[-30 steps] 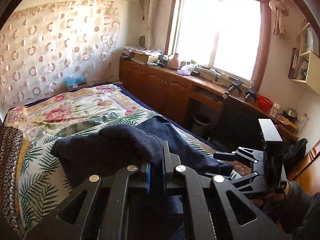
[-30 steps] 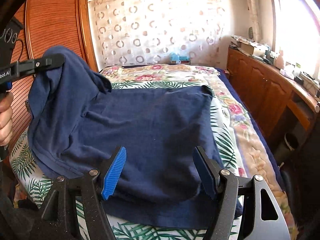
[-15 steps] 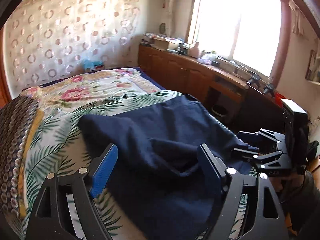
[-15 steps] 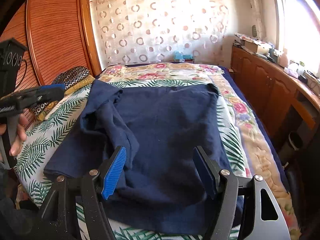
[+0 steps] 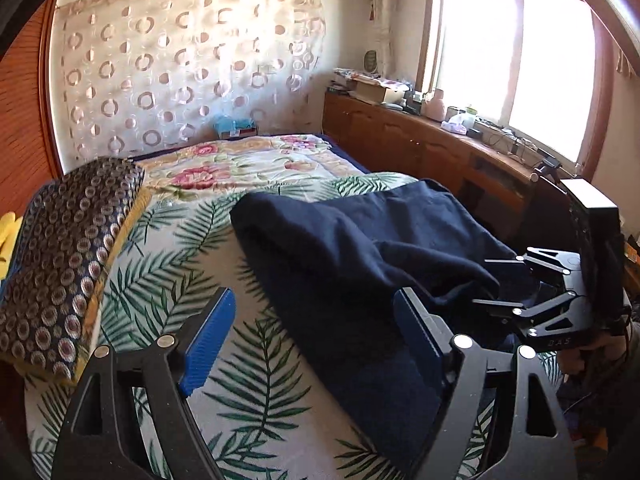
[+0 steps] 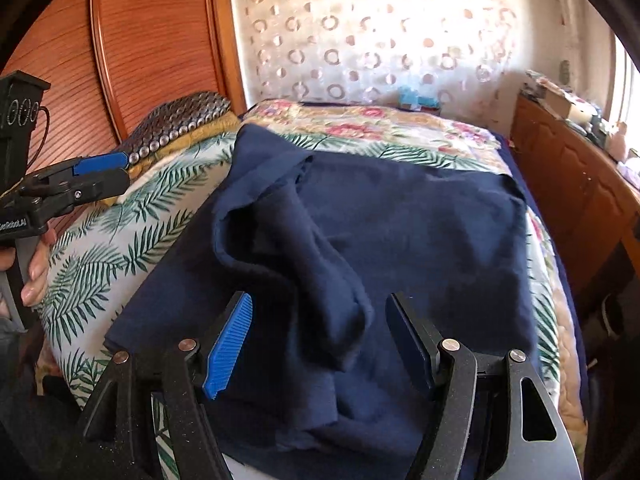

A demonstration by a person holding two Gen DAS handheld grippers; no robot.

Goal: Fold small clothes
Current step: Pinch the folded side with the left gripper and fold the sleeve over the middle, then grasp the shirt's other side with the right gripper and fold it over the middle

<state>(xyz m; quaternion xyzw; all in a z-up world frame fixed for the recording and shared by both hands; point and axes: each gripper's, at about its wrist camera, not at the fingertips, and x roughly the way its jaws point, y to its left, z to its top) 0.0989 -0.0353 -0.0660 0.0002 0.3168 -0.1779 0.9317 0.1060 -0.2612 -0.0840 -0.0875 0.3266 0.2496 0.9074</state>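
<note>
A navy blue garment (image 5: 360,248) lies on the floral bedspread (image 5: 168,280), its left part thrown over the middle in a rumpled flap (image 6: 304,248). My left gripper (image 5: 312,340) hovers open over the bedspread at the garment's left edge and grips nothing. It also shows side-on at the left of the right wrist view as the left gripper (image 6: 112,174), held by a hand. My right gripper (image 6: 320,340) stands open just above the garment's near edge, with the flap's end lying below its jaws. The left wrist view shows the right gripper (image 5: 496,284) at the garment's right side.
A dark patterned cushion (image 5: 68,252) lies along the bed's left side. On the right a wooden cabinet (image 5: 420,148) with clutter runs under the window. A wooden wardrobe (image 6: 140,40) stands to the left. A blue box (image 5: 236,126) sits at the bed's far end.
The left gripper opened and let go of the raised garment edge, which dropped across the middle. It then drew back left and down. The right gripper shifted sideways, still open.
</note>
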